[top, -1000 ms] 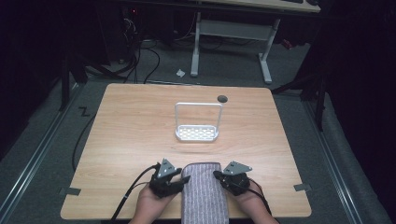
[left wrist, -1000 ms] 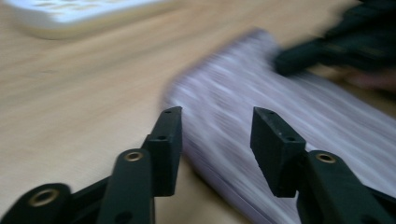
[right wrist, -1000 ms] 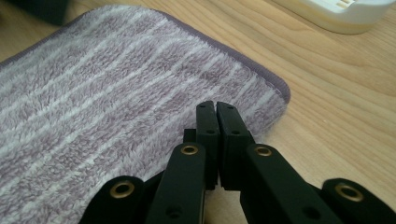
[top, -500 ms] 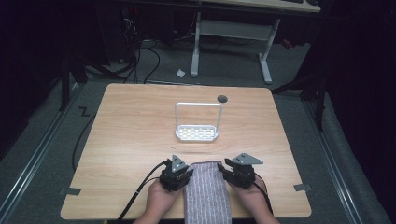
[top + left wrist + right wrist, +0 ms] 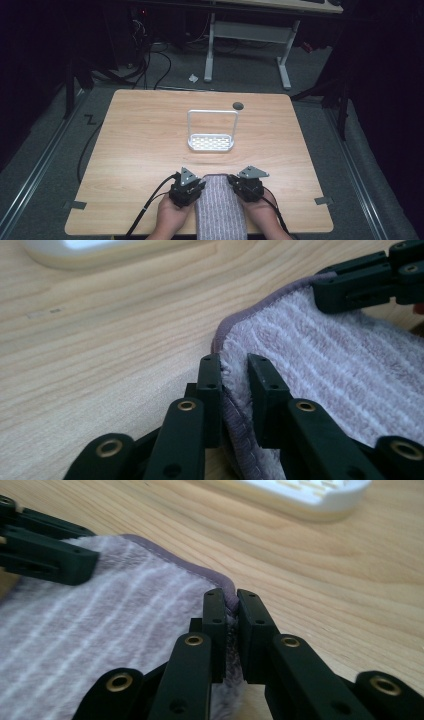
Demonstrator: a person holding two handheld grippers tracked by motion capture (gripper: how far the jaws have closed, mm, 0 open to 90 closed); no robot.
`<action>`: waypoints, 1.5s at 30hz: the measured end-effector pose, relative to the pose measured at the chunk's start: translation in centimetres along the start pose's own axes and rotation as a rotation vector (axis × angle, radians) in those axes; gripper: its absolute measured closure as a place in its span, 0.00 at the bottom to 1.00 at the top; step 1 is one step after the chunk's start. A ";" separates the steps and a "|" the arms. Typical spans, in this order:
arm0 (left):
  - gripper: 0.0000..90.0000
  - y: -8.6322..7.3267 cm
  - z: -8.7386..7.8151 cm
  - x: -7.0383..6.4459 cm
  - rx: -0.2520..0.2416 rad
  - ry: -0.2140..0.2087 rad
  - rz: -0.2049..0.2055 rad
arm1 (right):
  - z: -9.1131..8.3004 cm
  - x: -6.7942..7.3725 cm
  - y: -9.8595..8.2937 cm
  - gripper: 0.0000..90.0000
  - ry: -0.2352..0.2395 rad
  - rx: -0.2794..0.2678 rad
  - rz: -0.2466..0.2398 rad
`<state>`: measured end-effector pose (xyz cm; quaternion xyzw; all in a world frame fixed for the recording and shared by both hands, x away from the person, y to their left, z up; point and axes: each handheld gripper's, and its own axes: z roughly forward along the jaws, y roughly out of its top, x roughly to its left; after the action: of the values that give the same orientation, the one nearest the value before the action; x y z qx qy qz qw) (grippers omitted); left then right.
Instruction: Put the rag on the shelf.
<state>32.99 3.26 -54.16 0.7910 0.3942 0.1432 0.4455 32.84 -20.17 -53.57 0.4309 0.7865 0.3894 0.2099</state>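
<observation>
a striped, pale purple terry towel (image 5: 220, 207) lies flat on the near edge of the light wooden table (image 5: 140, 145), its near end running off the bottom of the high view between the person's two hands. the left gripper (image 5: 192, 184) sits at the towel's far left corner, and in the left gripper view (image 5: 235, 372) its two black jaws stand upright with the towel's hemmed edge pinched between them, a thick fold of pile filling the narrow gap. the right gripper (image 5: 239, 181) sits at the far right corner; in the right gripper view (image 5: 231, 607) its jaws are pressed nearly together on the darker purple hem, clamping it. each gripper view also catches the other gripper's black jaws at the opposite corner of the towel. farther out, near the middle of the table and well apart from the towel, stands a small white perforated tray with a tall wire hoop handle (image 5: 211, 142). a dark round hole (image 5: 238, 105) sits in the tabletop just beyond it, toward the far edge.
</observation>
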 end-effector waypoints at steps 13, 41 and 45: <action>0.87 0.5 -3.3 -1.9 -0.239 0.056 0.079 | -3.1 1.9 0.4 0.93 -0.096 -0.254 -0.068; 0.88 10.0 -9.0 -2.9 -0.560 0.119 0.183 | -9.7 1.5 9.0 0.93 -0.169 -0.619 -0.113; 0.88 11.1 -9.8 -3.0 -0.595 0.128 0.200 | -10.5 1.6 10.1 0.93 -0.169 -0.660 -0.118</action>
<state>30.86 3.57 -39.24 0.6503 0.2827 0.3447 0.6151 30.15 -20.08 -39.15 0.3242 0.6217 0.5727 0.4246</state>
